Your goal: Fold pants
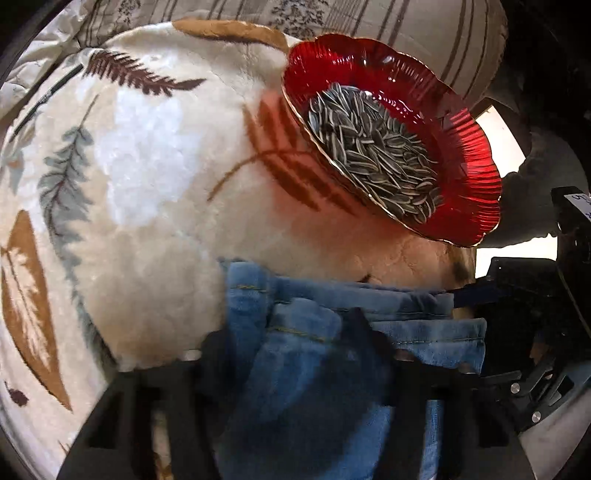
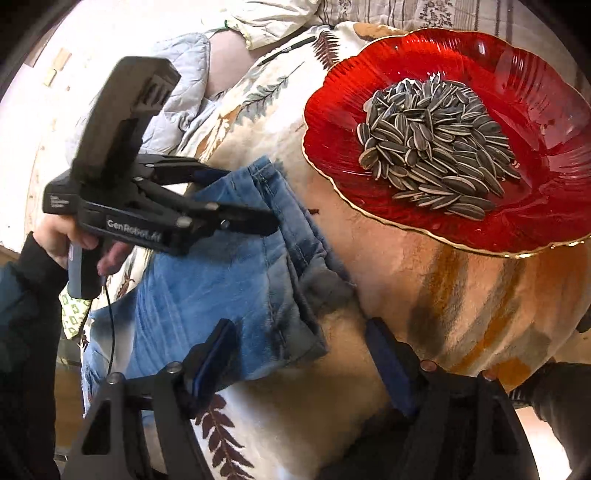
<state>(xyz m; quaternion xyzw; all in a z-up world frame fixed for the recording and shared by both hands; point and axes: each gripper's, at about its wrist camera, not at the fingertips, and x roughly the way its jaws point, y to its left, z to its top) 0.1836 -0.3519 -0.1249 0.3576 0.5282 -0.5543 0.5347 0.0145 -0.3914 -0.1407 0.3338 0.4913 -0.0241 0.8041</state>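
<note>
Folded light-blue denim pants [image 1: 424, 332] [image 2: 229, 280] lie on a cream fleece blanket with a leaf print [image 1: 147, 184] [image 2: 388, 266]. My left gripper [image 1: 291, 339] points steeply down at the pants' far edge, and bunched denim fills the gap between its fingers. In the right wrist view the left gripper [image 2: 240, 195] is held by a hand [image 2: 55, 236], its tips on the upper corner of the fold. My right gripper [image 2: 299, 354] stands open over the near corner, one blue pad [image 2: 210, 354] above the denim and the other above the blanket.
A red ribbed glass dish [image 1: 476, 173] [image 2: 546, 110] holding sunflower seeds [image 2: 432, 147] sits on the blanket just beyond the pants. A striped pillow [image 1: 424, 33] lies behind it. A quilted grey cloth [image 2: 184, 85] is at the back left.
</note>
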